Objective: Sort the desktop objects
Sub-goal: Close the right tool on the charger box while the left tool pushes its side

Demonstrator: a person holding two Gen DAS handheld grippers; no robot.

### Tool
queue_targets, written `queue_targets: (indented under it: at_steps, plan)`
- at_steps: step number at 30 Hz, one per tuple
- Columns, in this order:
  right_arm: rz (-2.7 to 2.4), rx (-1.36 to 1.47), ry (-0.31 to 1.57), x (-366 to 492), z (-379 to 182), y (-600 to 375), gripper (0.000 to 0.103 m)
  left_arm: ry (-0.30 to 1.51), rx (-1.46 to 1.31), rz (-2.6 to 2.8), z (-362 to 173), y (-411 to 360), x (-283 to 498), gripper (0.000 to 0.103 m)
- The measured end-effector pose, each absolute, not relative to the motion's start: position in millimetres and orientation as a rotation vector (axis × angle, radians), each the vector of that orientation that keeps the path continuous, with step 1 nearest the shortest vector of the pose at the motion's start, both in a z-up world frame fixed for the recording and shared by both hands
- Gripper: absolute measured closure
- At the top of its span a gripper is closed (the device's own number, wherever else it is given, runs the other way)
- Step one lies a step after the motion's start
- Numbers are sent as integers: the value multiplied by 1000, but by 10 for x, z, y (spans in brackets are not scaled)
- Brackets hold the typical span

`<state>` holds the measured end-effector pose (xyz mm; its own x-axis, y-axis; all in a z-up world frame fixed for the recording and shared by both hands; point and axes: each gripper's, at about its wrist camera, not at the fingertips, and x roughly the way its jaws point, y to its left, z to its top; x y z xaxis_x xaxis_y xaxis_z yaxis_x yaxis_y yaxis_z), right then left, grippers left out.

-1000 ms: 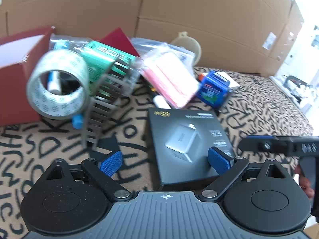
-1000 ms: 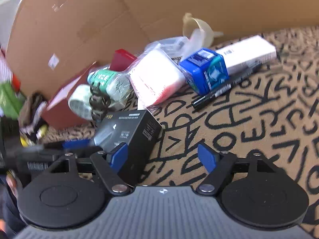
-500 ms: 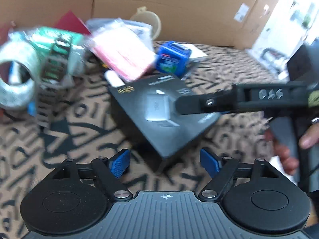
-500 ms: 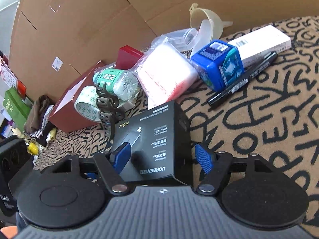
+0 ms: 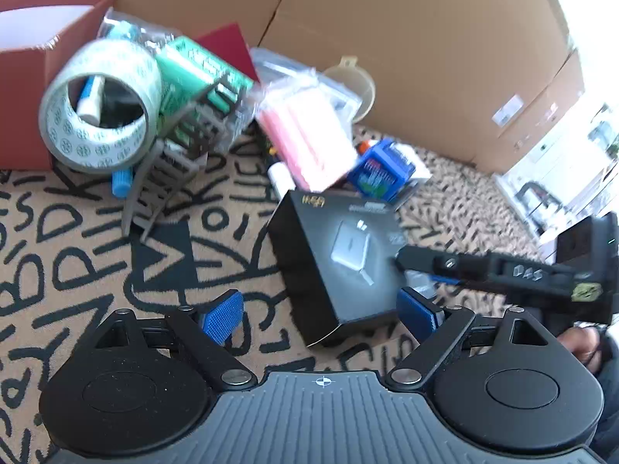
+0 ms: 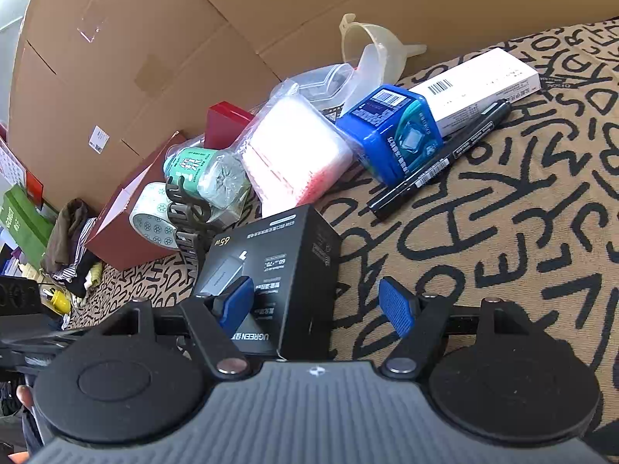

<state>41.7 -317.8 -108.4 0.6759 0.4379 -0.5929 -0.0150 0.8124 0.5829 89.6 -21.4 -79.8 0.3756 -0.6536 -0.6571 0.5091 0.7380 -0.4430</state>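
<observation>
A black charger box [image 5: 340,259] lies on the patterned cloth, also in the right wrist view [image 6: 278,263]. My right gripper [image 6: 317,303] is open, its fingers astride the box's near corner, one over the top face, one beside it. In the left wrist view its arm [image 5: 483,266] reaches over the box from the right. My left gripper [image 5: 321,313] is open and empty, just in front of the box. Behind lie a tape roll [image 5: 100,104], a green packet [image 5: 201,73], a pink bag [image 5: 305,139] and a blue tin [image 6: 390,131].
A red open box [image 5: 23,77] stands at the far left. A white carton [image 6: 476,89] and a black marker [image 6: 437,162] lie at the right. A beige funnel [image 6: 371,46] leans on the cardboard wall [image 6: 193,38] behind. A grey watch strap [image 5: 162,178] lies by the tape.
My right gripper has closed in on the charger box, now straddling its near corner. My left gripper has swung back left, so the tape roll and red box are in view again.
</observation>
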Motion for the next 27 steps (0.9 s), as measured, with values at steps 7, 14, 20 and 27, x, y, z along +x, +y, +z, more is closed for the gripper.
queue_targets:
  at_steps: [7,14,20,27]
  plan:
    - [284,611,797,453,-1114,-3165,26,981,-157,-752,-912,-468,1115,14]
    - [283,632,800,462,-1126,-3193,27,1034,-218,-810,-1018,-581,1252,20]
    - [312,638,801,607,-1157,-3081,27,1023,-180,-825,-1025,-671,1223,22]
    - [304,610,802,589,-1128,-3003,27,1019,-159,-823,-1033,-683,1196,22]
